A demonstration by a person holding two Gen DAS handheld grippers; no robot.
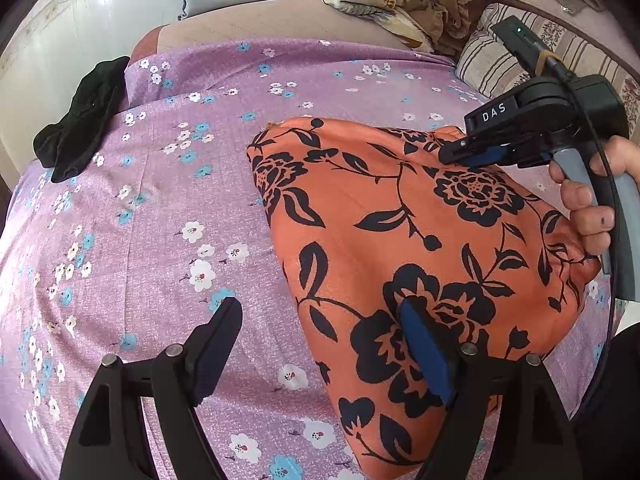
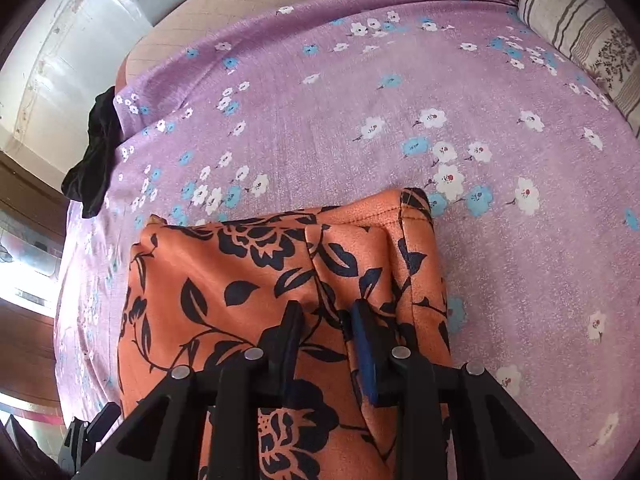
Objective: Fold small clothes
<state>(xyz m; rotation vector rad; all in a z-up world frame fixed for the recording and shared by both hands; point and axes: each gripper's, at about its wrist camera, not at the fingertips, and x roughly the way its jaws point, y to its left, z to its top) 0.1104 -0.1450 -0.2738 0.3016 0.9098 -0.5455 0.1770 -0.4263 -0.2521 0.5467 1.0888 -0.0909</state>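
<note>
An orange garment with black flowers (image 1: 420, 232) lies folded on the purple flowered sheet (image 1: 180, 200); it also shows in the right wrist view (image 2: 248, 280). My left gripper (image 1: 320, 320) is open wide at the garment's near left edge, one finger over the sheet, the blue-padded one over the cloth. My right gripper (image 2: 326, 312) hovers over the garment's far part with its jaws a narrow gap apart and no cloth between them. It shows in the left wrist view (image 1: 452, 154) at the garment's far right corner, held by a hand.
A black garment (image 1: 80, 120) lies at the sheet's left edge, also in the right wrist view (image 2: 96, 152). A crumpled floral blanket (image 1: 400, 0) and a striped pillow (image 1: 492, 64) lie at the back right. A white wall is on the left.
</note>
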